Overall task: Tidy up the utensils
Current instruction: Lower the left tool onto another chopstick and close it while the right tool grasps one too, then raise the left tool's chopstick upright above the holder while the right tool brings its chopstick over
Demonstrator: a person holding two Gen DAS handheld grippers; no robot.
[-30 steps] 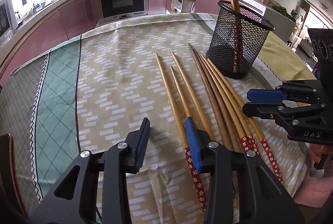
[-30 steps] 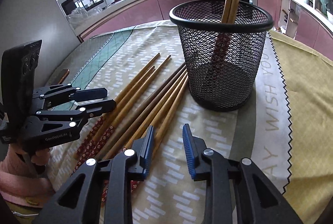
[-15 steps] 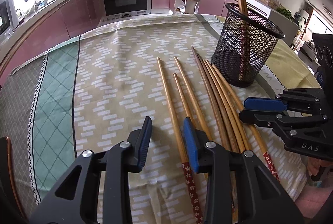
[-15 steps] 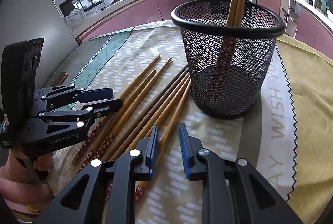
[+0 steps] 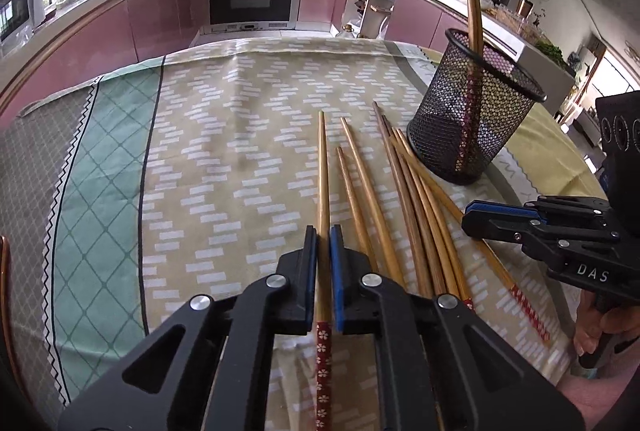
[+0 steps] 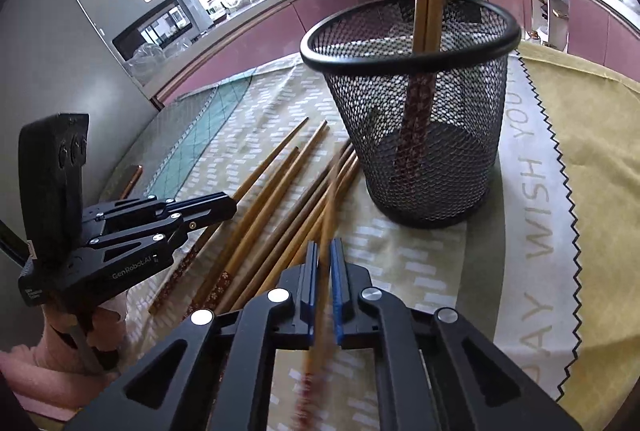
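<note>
From the left wrist camera: a second ago the left gripper [image 5: 323, 243] stood open over the cloth. Now its blue pads pinch one chopstick [image 5: 322, 187], the one farthest to the side, just above its red flowered end. That stick looks ready to lift. At 2 o'clock stands the black mesh cup [image 5: 472, 123], with two sticks already inside. The other loose sticks [image 5: 404, 199] lie between the held stick and the cup. The right gripper [image 5: 476, 219] reaches in at 3 o'clock.

From the right wrist camera: the right gripper [image 6: 324, 267] was open too. Now it pinches a blurry stick [image 6: 329, 207]. The cup [image 6: 416, 135] sits near, at 1 o'clock. Its tall sticks could bump a new one going in.
</note>
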